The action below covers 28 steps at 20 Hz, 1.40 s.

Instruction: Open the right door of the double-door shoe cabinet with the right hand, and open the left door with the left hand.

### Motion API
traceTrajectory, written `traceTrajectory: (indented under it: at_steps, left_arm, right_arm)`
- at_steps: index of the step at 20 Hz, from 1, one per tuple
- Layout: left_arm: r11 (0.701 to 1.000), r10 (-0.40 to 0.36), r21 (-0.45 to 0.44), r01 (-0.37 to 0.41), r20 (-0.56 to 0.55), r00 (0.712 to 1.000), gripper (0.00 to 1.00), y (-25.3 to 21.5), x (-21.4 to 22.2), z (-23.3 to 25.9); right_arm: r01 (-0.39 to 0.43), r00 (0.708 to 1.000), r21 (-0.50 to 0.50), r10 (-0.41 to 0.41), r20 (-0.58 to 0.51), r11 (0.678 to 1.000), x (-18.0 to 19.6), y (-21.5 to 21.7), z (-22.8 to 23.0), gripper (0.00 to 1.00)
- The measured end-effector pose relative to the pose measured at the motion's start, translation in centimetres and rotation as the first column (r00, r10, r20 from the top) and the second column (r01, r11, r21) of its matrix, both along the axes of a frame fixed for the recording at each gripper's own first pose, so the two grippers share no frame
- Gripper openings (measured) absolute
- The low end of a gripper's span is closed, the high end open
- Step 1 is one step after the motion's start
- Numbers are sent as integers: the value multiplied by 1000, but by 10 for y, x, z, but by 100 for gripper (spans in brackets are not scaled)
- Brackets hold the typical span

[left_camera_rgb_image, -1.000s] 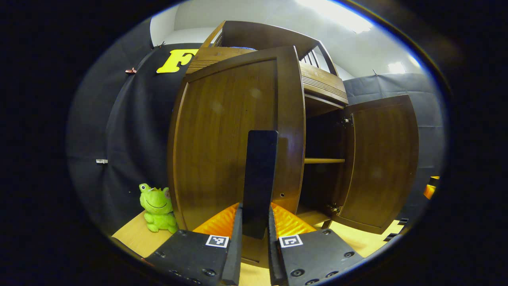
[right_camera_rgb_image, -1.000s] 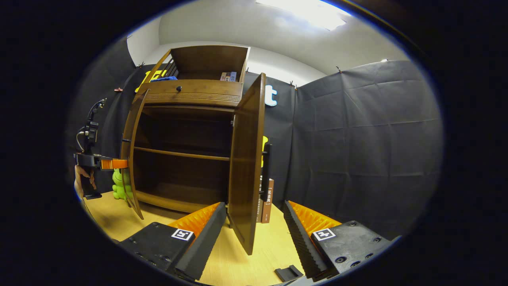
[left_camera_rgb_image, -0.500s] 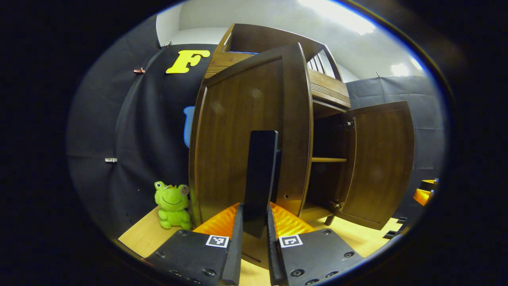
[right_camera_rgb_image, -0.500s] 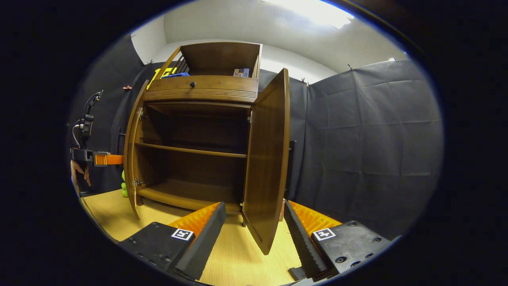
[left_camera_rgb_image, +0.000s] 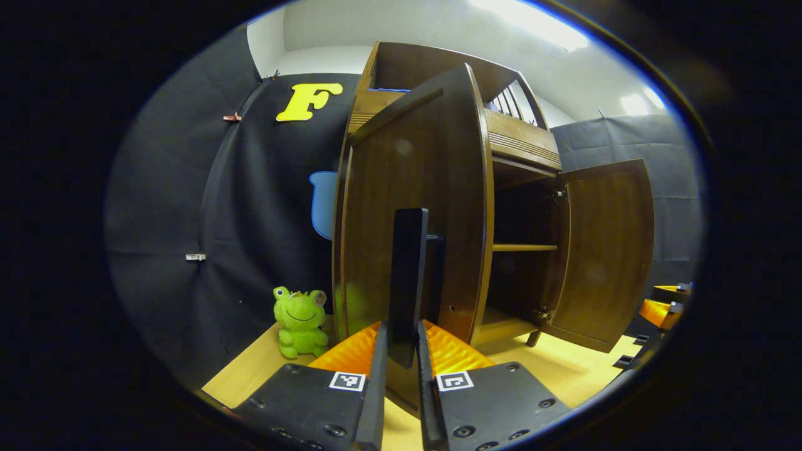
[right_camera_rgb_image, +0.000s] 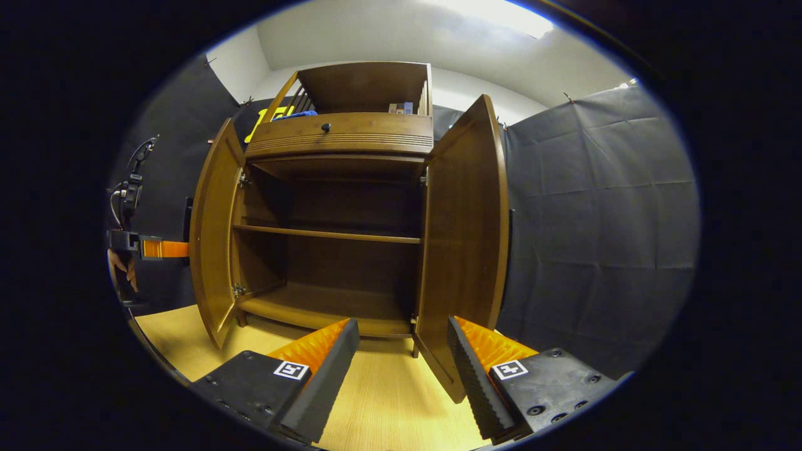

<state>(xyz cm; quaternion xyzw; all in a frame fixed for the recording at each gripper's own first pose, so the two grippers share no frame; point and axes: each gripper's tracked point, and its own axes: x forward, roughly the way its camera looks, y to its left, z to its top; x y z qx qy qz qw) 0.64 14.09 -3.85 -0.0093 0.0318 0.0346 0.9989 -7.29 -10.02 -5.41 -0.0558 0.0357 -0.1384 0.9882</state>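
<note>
The brown wooden shoe cabinet [right_camera_rgb_image: 338, 134] stands with both doors swung out and its shelf [right_camera_rgb_image: 326, 235] bare. In the left gripper view, my left gripper [left_camera_rgb_image: 401, 330] is shut on the vertical black handle [left_camera_rgb_image: 407, 275] of the left door [left_camera_rgb_image: 407, 188], seen from its outer face. The right door [left_camera_rgb_image: 604, 250] hangs open beyond it. In the right gripper view, my right gripper [right_camera_rgb_image: 400, 329] is open and holds nothing, a little in front of the right door [right_camera_rgb_image: 467, 238]. Far left, the left gripper [right_camera_rgb_image: 153, 248] and a hand stay beside the left door [right_camera_rgb_image: 213, 232].
A green frog plush [left_camera_rgb_image: 301, 321] sits on the light wooden floor [right_camera_rgb_image: 382, 407] left of the cabinet, near the swinging left door. Above the doors is a drawer with a knob [right_camera_rgb_image: 325, 127] and an open top shelf. The right gripper [left_camera_rgb_image: 663, 305] appears far right.
The left door has swung wider open with my left gripper on its handle. The right door has opened further too, and my right gripper has drawn back from its edge.
</note>
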Motion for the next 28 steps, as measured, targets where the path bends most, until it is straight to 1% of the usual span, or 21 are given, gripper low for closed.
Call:
traceTrajectory:
  at_steps: [2,6,11,13,14,16,17,19,22,23,24,26,27,28]
  left_arm:
    - [1000,14,14,-14,-2,1000,27,6,-6,-1]
    - [997,67,49,-67,-2,998,27,21,-15,0]
    - [993,116,3,-116,1,993,27,45,-26,3]
    - [985,172,12,-172,7,985,27,63,-36,5]
    - [980,196,22,-196,11,981,21,73,-39,5]
    - [970,241,22,-241,10,971,22,89,-45,4]
    - [969,248,14,-248,1,969,22,93,-47,2]
    - [971,239,-13,-240,-10,971,22,90,-55,0]
    - [960,279,24,-280,29,960,22,94,-68,12]
    - [963,268,26,-269,34,963,22,86,-70,15]
    - [970,241,15,-242,37,970,22,72,-74,18]
    - [974,225,6,-225,49,973,22,56,-76,25]
    - [981,195,5,-196,49,980,19,42,-76,27]
    - [985,173,-4,-173,45,984,22,29,-76,26]
  right_arm:
    - [-18,1000,5,18,-5,1000,4,9,-3,90]
    - [-39,999,8,39,-21,999,6,18,-8,90]
    - [-59,998,26,60,-32,998,12,30,-13,90]
    - [-66,997,31,68,-35,997,13,34,-15,90]
    - [-71,997,34,73,-35,997,14,37,-15,91]
    - [-85,996,37,87,-37,996,17,44,-16,90]
    - [-92,995,38,93,-38,995,19,48,-16,90]
    - [-107,993,43,109,-39,993,21,54,-17,90]
    - [-111,993,49,113,-29,993,23,59,-14,90]
    - [-114,993,54,115,-26,992,23,61,-12,90]
    - [-118,992,61,120,-24,991,23,63,-12,92]
    - [-127,991,66,129,-24,990,24,67,-9,89]
    - [-131,991,62,133,-22,989,24,69,-6,90]
    - [-134,991,56,136,-21,989,23,69,-4,92]
